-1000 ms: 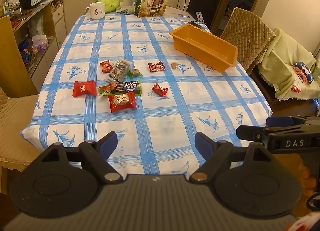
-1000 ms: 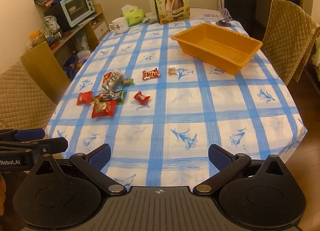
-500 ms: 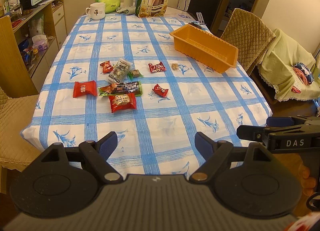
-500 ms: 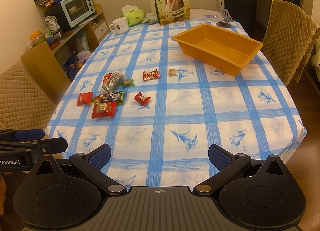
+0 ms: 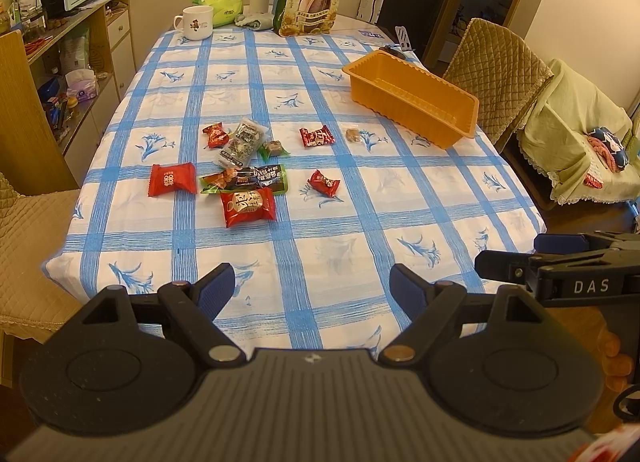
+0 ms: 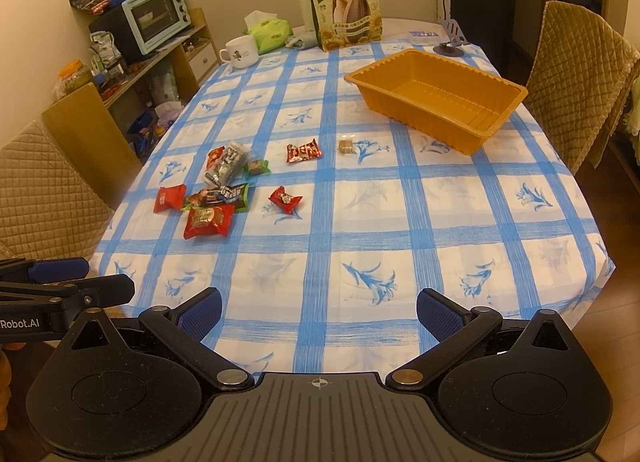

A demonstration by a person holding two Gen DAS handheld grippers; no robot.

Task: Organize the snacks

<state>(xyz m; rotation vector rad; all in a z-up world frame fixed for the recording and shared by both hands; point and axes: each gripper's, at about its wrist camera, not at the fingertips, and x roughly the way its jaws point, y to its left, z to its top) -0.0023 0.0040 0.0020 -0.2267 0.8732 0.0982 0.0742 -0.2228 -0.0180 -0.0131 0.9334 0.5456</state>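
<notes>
Both tongs spread wide, nothing between the fingers: left gripper (image 5: 312,282) and right gripper (image 6: 319,308) hover side by side over the near edge of the table (image 5: 328,222), which has a blue-checked cloth. Orange tray (image 6: 436,96) sits far right on the table, nothing visible inside. All snacks lie outside the tray, loose on the cloth to its near-left. Closest to the tray: small brown candy (image 5: 353,134), then a red wrapper (image 5: 317,136) just beside that. Further left of the tray, a cluster: clear packet (image 5: 240,142), small red candy (image 5: 216,135) touching its left side, green-wrapped sweet (image 5: 273,149), dark green packet (image 5: 250,178), big red packet (image 5: 249,206) overlapping its near edge, flat red packet (image 5: 173,179) at far left. One red candy (image 5: 324,182) lies alone between cluster and tray. Beyond the tray at the far end: sunflower seed bag (image 6: 346,6) upright, white mug (image 6: 240,52), tissue pack (image 6: 268,32).
</notes>
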